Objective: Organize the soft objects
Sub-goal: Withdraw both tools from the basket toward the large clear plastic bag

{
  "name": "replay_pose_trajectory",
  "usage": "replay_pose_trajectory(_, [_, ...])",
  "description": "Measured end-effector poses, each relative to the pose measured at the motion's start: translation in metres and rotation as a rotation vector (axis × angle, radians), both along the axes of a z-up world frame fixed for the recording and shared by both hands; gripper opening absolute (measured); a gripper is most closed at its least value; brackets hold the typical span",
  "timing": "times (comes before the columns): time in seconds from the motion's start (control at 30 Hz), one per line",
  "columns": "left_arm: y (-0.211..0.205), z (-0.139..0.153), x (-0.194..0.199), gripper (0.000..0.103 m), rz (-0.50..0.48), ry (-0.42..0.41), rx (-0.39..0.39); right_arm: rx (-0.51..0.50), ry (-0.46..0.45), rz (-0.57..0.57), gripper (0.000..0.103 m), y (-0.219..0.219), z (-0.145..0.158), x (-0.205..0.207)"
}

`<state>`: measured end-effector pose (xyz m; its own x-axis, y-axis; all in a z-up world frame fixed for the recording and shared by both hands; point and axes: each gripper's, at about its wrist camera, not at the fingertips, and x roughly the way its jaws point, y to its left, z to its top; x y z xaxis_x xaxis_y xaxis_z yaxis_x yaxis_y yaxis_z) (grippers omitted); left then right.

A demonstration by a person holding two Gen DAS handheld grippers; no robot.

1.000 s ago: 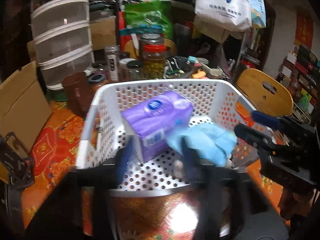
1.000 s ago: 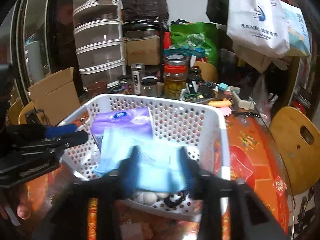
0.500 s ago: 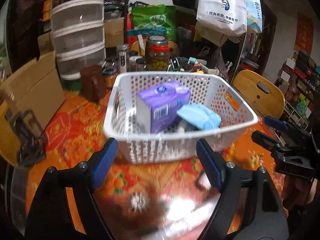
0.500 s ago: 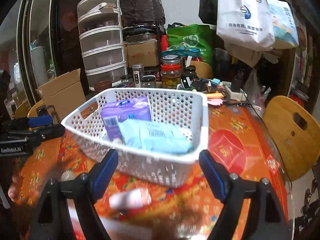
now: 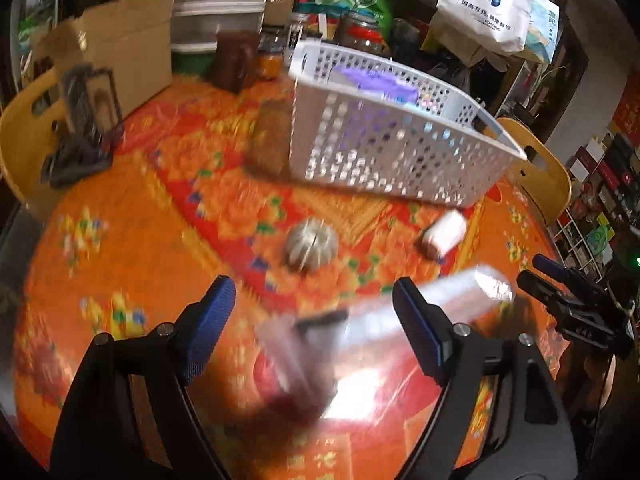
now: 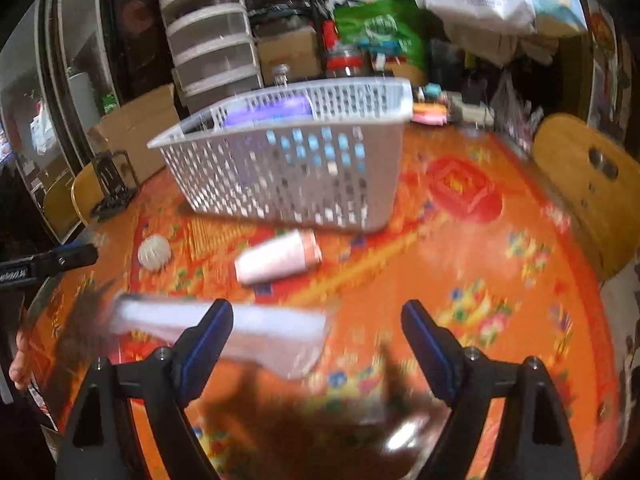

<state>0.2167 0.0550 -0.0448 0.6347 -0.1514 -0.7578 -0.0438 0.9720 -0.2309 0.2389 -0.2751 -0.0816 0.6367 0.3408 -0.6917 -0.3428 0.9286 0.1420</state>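
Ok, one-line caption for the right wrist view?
Open right gripper above an orange floral tablecloth, facing a white basket, a pale roll and a blurred clear packet.

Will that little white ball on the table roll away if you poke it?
Probably, yes. The white ball looks round and lies loose on the smooth, shiny tablecloth, with nothing touching it. Its ribbed, slotted surface suggests it is light and squashy, so a pinch may dent it.

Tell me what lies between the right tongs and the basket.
In the right wrist view, a white roll lies on the tablecloth between the open right tongs and the basket.
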Motion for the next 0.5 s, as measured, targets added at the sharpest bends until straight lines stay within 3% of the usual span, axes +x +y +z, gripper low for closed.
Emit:
replay_pose_trajectory(0.23, [-0.005,-0.030,-0.026,0.079,-0.001,0.063,0.001,0.000,0.060,-0.003,0.086,0.001,-0.018,0.000])
replay_pose_trajectory(0.5, [-0.015,-0.053,-0.019,0.079,-0.023,0.113,-0.001,-0.056,0.090,0.052,0.086,0.019,-0.030,0.002])
